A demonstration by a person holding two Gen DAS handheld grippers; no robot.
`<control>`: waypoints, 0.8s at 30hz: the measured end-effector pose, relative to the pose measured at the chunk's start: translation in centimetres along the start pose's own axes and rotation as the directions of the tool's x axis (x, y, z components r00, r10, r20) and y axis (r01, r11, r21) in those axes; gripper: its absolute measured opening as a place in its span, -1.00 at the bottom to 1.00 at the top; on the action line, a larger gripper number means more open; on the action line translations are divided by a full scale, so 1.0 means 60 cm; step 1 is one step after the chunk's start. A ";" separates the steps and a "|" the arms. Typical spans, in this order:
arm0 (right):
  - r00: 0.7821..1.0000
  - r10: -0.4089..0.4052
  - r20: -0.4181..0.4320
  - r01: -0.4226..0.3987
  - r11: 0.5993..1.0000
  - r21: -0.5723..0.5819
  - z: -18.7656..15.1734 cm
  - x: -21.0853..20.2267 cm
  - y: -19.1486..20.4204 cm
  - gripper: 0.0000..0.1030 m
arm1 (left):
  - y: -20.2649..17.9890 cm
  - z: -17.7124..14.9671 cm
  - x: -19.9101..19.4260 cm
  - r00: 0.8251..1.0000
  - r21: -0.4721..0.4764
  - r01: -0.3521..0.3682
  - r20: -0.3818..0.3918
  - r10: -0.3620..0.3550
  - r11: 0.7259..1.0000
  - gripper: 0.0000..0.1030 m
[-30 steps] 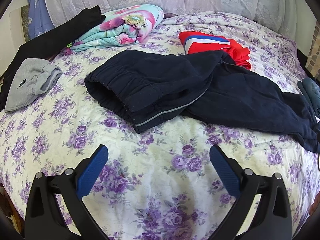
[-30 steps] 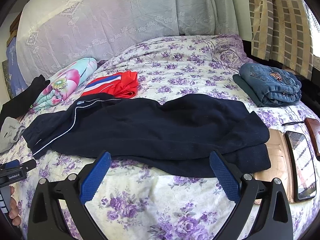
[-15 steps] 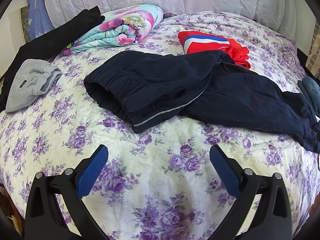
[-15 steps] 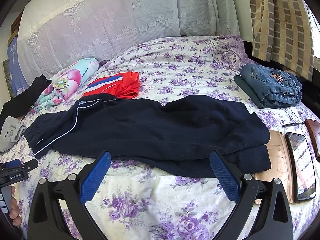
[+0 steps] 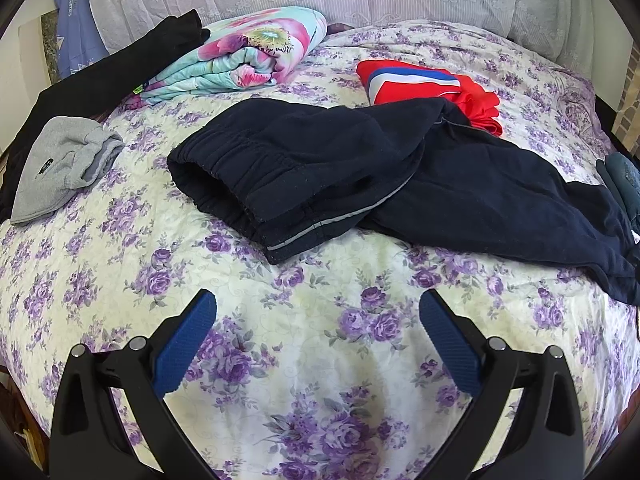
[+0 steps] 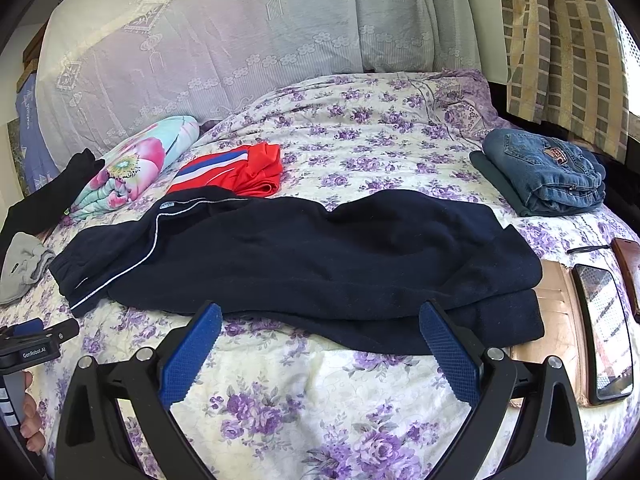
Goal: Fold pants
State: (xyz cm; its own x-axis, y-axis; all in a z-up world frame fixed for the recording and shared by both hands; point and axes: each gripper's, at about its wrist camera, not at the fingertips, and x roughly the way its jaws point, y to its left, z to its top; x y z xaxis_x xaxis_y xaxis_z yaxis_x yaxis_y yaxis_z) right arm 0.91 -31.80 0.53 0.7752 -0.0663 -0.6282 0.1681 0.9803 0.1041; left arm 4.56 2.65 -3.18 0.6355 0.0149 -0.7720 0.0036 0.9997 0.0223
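A: Nearest you, your left claw (image 5: 318, 312) is spread wide over bare floral bedspread (image 5: 304, 392) by the bed's near edge, gripping nothing. Your right claw (image 6: 320, 320) is just as wide apart and empty, its blue pads (image 6: 448, 352) right at the near hem of the pants (image 6: 320, 264).

B: And the pants themselves?

A: Dark navy, soft and thick-looking, lying lengthwise across the middle of the bed, parallel to your near edge. The elastic waistband (image 5: 224, 168) sits toward the left side, gathered and gaping open. A thin pale stripe (image 5: 340, 220) runs down the side seam. The legs stretch toward the right side, one lying partly over the other, rumpled rather than flat, and the cuffs end near the right edge.

B: What's beside them?

A: At the right edge, just past the cuffs, a tan wallet-like case (image 6: 556, 312) and a phone (image 6: 604, 328) lie on the spread. At the left edge, a grey beanie (image 5: 64, 164) lies well apart from the waistband.

B: Farther back?

A: A red garment with blue and white bands (image 5: 424, 84) touches the pants' far side. Left of it a folded floral blanket (image 5: 244, 56) rests beside a black garment (image 5: 100, 80). Folded jeans (image 6: 548, 172) sit toward the far right corner, and lace-covered pillows (image 6: 224, 36) line the head of the bed.
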 end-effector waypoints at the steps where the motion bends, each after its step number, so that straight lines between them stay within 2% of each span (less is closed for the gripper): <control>1: 1.000 0.001 -0.001 -0.001 1.000 0.001 0.000 0.000 -0.001 0.93 | 0.000 0.000 0.000 1.000 0.000 0.000 0.000 0.000 1.000 0.92; 18: 1.000 -0.013 0.002 0.013 1.000 -0.010 -0.001 0.001 -0.009 0.93 | 0.002 0.000 0.013 1.000 0.030 0.002 -0.005 -0.002 1.000 0.92; 21: 1.000 -0.030 0.010 0.030 0.999 -0.022 0.003 0.001 -0.024 0.93 | 0.006 0.008 0.011 0.997 0.069 0.061 0.032 -0.064 0.996 0.92; 24: 0.999 -0.051 0.016 0.052 0.998 -0.034 0.010 -0.002 -0.040 0.93 | 0.022 0.017 0.005 0.993 0.112 0.062 0.094 -0.072 0.992 0.92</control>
State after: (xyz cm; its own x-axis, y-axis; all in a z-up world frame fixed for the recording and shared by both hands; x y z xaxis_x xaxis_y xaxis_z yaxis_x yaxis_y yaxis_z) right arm 0.79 -34.27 0.82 0.7754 -0.1196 -0.6201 0.1872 0.9813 0.0448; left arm 5.56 3.96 -2.74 0.7034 -0.0592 -0.7083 0.1291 0.9906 0.0453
